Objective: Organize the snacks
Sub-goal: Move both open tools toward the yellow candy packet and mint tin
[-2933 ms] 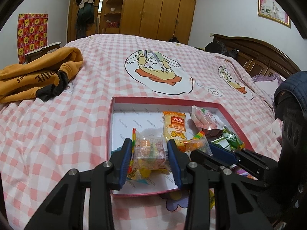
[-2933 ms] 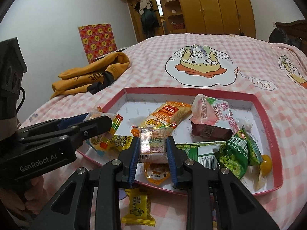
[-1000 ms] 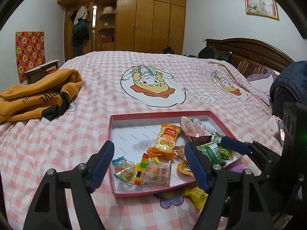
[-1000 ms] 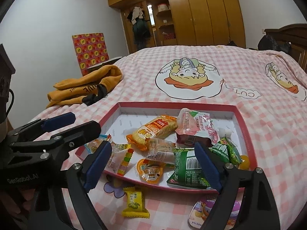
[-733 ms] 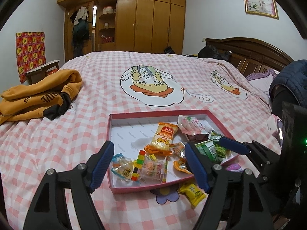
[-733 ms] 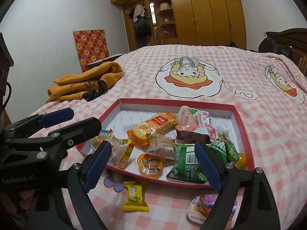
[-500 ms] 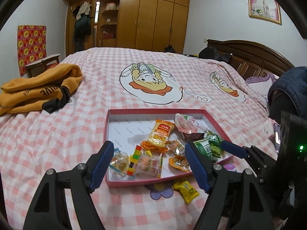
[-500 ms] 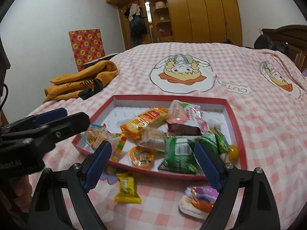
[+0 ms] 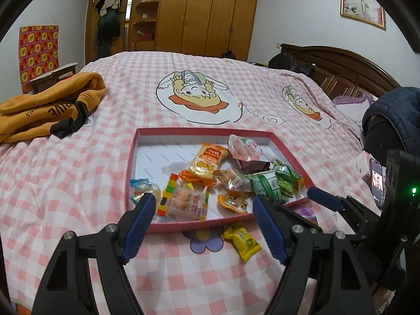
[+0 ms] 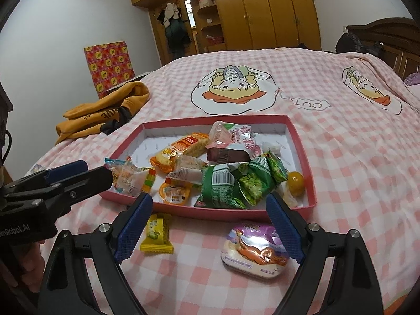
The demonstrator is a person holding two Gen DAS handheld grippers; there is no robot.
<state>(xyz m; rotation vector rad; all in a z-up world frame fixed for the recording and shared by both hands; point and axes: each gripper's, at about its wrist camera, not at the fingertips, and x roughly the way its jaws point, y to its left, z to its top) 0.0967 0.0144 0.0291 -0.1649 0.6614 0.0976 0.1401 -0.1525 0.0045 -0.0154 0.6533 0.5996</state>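
Observation:
A red-rimmed shallow box (image 9: 136, 141) (image 10: 302, 141) lies on the pink checked bed and holds several snack packets: an orange packet (image 9: 207, 164), green packets (image 10: 236, 183), a clear candy bag (image 9: 183, 199). On the bedspread in front of the box lie a yellow wrapped candy (image 10: 156, 233) (image 9: 241, 240) and a purple sealed cup (image 10: 256, 249). My left gripper (image 9: 202, 223) is open and empty, just short of the box's near rim. My right gripper (image 10: 210, 225) is open and empty, between the yellow candy and the purple cup.
An orange hoodie (image 9: 47, 105) is bundled at the bed's left side. A dark wooden headboard (image 9: 341, 65) and a dark jacket (image 9: 393, 115) are on the right. Wardrobes (image 10: 262, 13) stand behind the bed. A hand (image 10: 29, 270) holds the left gripper.
Both grippers were shut on clear candy bags; they have let go, opened wide and pulled back from the box. The bags now lie in the box.

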